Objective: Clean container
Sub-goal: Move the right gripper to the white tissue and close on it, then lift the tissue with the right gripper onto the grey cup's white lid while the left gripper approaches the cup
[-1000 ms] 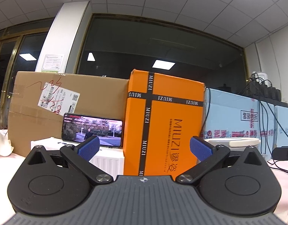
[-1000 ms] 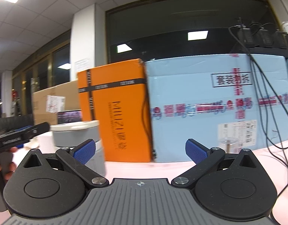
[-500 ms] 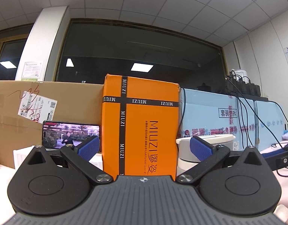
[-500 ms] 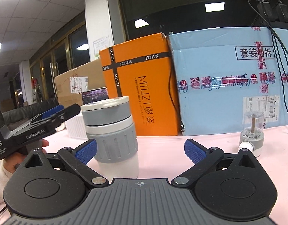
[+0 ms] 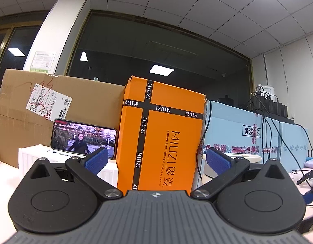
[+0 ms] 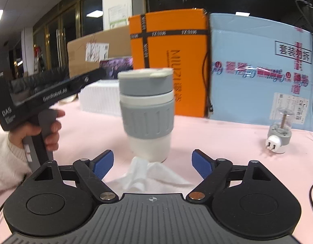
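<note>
Container [image 6: 146, 112], a white cup with grey sleeve and grey lid, stands upright at frame centre in the right wrist view, beyond the right tool [image 6: 152, 163], whose blue pads are spread wide and hold nothing. A crumpled white tissue [image 6: 149, 175] lies between those pads, its far edge at the cup's base. Pink surface [image 6: 227, 140] lies bare to the right as far as a small plug-in device [image 6: 279, 135]. At left, a hand [image 6: 48, 131] grips the left tool's handle. Orange box [image 6: 168, 61] and blue box [image 6: 262, 69] close off the rear. In the left wrist view, the left tool [image 5: 156, 159] is likewise wide open and empty, facing the orange box; a phone [image 5: 84, 137] leans at centre left.
</note>
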Tool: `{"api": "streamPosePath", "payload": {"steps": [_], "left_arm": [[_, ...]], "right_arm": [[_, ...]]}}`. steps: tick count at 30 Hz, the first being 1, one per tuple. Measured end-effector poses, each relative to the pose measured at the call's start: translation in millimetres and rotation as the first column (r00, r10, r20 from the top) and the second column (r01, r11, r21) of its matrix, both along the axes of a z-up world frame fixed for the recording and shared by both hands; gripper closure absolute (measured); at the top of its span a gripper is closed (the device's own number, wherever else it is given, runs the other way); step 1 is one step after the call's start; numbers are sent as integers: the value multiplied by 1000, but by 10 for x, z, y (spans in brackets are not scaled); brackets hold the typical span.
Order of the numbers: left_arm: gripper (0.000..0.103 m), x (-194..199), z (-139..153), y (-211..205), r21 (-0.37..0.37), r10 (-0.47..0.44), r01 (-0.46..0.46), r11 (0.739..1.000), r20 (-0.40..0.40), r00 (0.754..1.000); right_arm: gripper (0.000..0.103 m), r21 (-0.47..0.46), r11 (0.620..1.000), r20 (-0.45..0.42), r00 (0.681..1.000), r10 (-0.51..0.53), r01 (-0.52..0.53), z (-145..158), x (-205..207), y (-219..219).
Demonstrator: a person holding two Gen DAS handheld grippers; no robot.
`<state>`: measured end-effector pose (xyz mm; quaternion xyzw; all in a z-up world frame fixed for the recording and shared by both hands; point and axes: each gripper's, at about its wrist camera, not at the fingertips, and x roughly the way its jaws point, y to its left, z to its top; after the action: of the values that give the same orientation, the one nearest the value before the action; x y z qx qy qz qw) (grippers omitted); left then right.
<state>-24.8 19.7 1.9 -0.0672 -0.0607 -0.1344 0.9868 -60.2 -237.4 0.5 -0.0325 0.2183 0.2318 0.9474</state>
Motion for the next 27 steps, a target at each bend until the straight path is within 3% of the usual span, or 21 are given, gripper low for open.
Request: {"api": "streamPosePath", "payload": {"steps": [4,8,9,11,14,18,21,24,27], "left_arm": [[0,-29,11,0,10,-68,68,998,4,998],[0,-53,9,-59,48,-144,144,988,-4,990],[0,-53,5,-75,57,-158,158,986,-9,987],[0,-49,0,-104,68,-179,180,981,-17,984],[0,-49,-2,-131,77,-193,194,978,-25,981],[0,-25,-8,-158,85,-196,200,976,-44,980],[0,3,-14,-203,106,-198,204,973,-65,978],[0,32,-15,-278,143,-227,238,961,-90,970],[0,49,-18,-361,184,-231,248,951,-110,967]], "right_arm": [[40,-23,1000,-63,998,-1,0,-87,105,99],[48,-21,1000,-128,992,-13,10,-172,216,141],[54,-20,1000,-145,989,-16,13,-193,244,152],[76,-20,1000,-177,984,-21,18,-235,300,173],[90,-17,1000,-215,976,-19,16,-286,350,204],[92,43,999,-145,989,7,-1,-112,167,109],[92,114,993,-3,1000,-29,29,200,-32,-69],[92,205,977,155,984,-86,53,542,-159,-246],[92,251,967,241,966,-96,34,792,-50,-280]]}}
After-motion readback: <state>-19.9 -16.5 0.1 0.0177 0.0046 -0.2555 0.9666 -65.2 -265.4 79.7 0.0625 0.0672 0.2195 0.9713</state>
